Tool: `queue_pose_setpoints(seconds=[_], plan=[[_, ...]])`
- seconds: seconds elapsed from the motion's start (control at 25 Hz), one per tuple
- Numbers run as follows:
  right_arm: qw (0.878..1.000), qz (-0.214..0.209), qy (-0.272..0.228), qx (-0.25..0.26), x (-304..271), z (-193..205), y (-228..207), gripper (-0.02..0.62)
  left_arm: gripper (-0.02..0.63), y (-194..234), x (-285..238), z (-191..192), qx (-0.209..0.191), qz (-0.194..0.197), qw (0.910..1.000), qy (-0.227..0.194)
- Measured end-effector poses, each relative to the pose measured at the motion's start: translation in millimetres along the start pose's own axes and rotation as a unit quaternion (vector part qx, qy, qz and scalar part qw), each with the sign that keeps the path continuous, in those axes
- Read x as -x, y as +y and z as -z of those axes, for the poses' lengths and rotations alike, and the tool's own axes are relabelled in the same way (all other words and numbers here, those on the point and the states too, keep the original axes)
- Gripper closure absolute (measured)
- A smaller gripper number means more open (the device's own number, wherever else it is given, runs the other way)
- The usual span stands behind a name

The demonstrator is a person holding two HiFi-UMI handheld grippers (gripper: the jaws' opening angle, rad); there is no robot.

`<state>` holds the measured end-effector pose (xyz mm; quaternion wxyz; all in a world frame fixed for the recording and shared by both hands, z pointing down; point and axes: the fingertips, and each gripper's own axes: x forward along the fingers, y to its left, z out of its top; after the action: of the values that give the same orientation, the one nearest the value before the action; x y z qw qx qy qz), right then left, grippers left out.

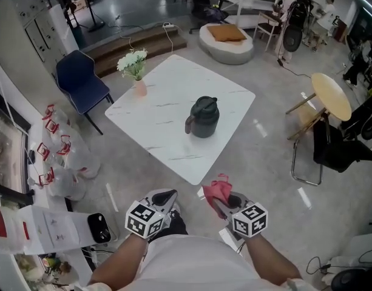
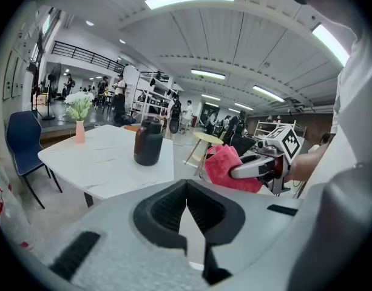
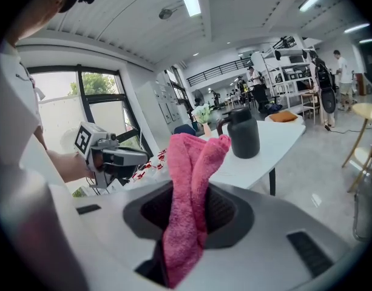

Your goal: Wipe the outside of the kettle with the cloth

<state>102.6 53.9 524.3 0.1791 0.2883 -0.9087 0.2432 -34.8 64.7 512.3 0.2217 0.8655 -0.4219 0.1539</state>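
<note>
1. Left gripper (image 2: 186, 193): jaws fully together, pads meeting along 1 seam, nothing between them.
2. Right gripper (image 3: 189, 194): jaws clamped on a pink cloth (image 3: 195, 162), bunched lengthwise, sticking up past the tips and hanging down behind the pads.
3. Dark kettle (image 1: 204, 117): upright on the white table (image 1: 161, 111), lid on, handle toward the left of the head view, a little right of the tabletop's middle.
4. Kettle well apart from both grippers and from the cloth; no contact with either.
5. The 2 grippers held side by side low in front of the person, short of the table's near corner, both aimed toward the table.
6. Pink vase of white flowers (image 1: 136, 71): near the table's far-left edge, well apart from the kettle.
7. Blue chair (image 1: 82, 80): on the floor just beside the table's left side.
8. Round wooden side table (image 1: 331, 96): off to the right, well apart from the white table.
</note>
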Motion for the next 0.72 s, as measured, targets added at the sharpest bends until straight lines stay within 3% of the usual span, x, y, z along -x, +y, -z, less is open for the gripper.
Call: queue_pose_setpoints(seconds=[0.36,0.72], plan=[[0.998,0.046,-0.037,0.002,-62.5,-94.2,-37.2,0.482,0.606,87.9,-36.5,-88.0,-0.041,0.034,0.9979,-0.036],[0.99,0.118,-0.071,-0.008,-87.5,-141.1,-74.8,0.481,0.606,143.6,-66.7,-103.7,-0.077,0.07,0.9944,-0.022]])
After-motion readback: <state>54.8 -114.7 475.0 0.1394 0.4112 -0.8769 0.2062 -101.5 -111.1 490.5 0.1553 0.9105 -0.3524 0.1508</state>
